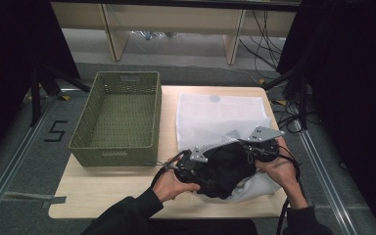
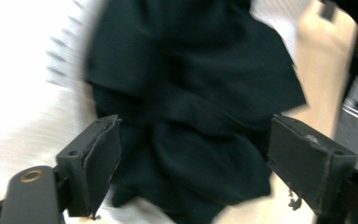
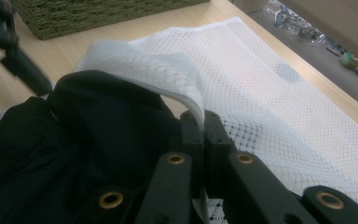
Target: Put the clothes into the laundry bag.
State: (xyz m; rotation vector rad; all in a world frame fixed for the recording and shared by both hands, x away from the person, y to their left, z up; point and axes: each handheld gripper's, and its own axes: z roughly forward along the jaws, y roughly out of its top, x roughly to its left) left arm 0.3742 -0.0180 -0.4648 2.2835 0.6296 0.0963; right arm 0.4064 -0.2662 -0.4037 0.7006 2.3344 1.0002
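The right hand-held gripper (image 3: pixel 200 135), jaws clamped on the rim of the white mesh bag (image 1: pixel 215 115), is lifting the bag's mouth open at the near right of the tabletop (image 1: pixel 103 191). The left hand-held gripper (image 2: pixel 193 163), jaws standing apart, is flanking the black garment (image 2: pixel 191 93), which is lying bunched at that mouth. The step in hand appears to be bagging the garment; the next move probably calls for gripping the cloth and pushing it deeper under the raised rim. The green basket (image 1: pixel 117 117) is standing well apart, far left.
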